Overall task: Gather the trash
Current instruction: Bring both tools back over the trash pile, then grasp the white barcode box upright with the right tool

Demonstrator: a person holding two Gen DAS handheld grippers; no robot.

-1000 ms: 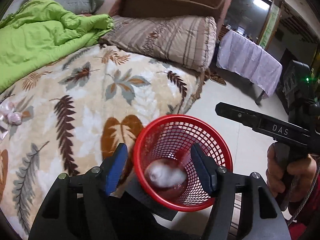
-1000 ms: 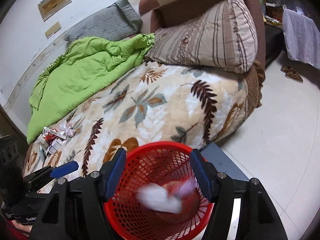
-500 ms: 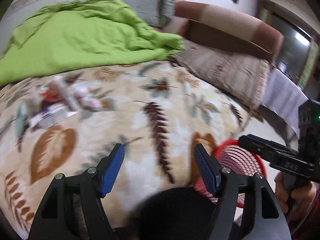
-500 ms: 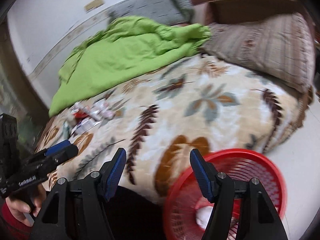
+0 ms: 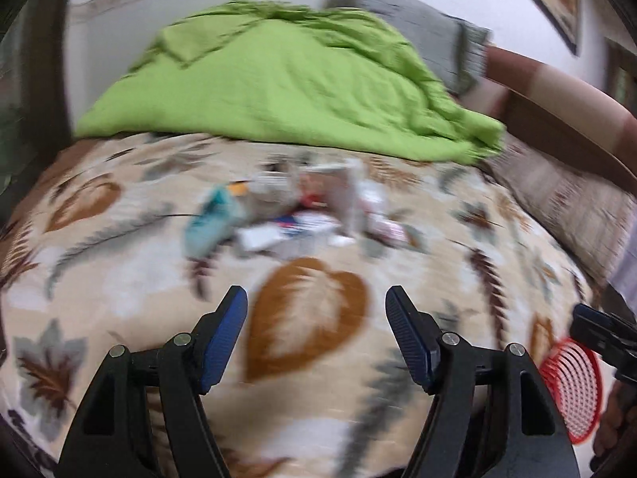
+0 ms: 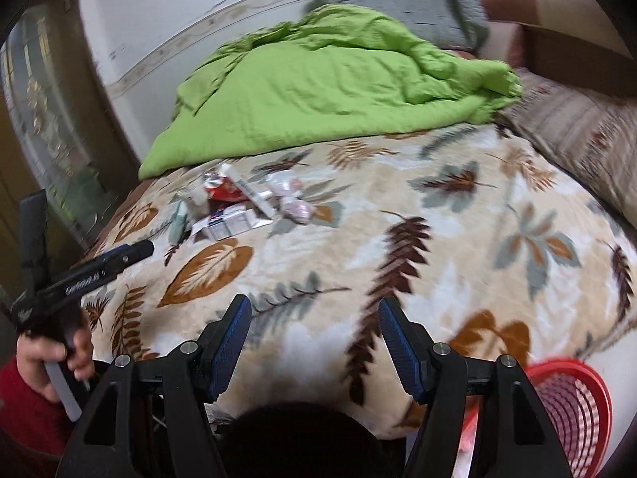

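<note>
Left claw [image 5: 316,334] is spread wide with nothing between its blue pads [image 5: 223,338] — it hangs over the leaf-print blanket [image 5: 119,279]. Going left to right from that claw: the trash pile [image 5: 302,211] sits straight ahead and well beyond the tips, pretty blurred, but I can make out a teal wrapper [image 5: 209,223] on its left side, white and red packets in the middle and something pink on the right. Past the pile is the green quilt [image 5: 278,79]. Off to the claw's right and low, the red basket [image 5: 575,390] pokes out beside the bed edge, partly hidden behind the other tool.

Right claw [image 6: 314,334] is also released, empty, pads [image 6: 402,346] far apart above the same blanket. From this one, the trash pile [image 6: 243,203] lies ahead and to the left — a red crumpled bit, a long white box, flat printed cards and pink plastic wads. The left tool shows at the far left with the hand [image 6: 51,358] gripping it. The basket [image 6: 569,414] is just right of the claw, low down on the floor next to the bed, well apart from the pile
</note>
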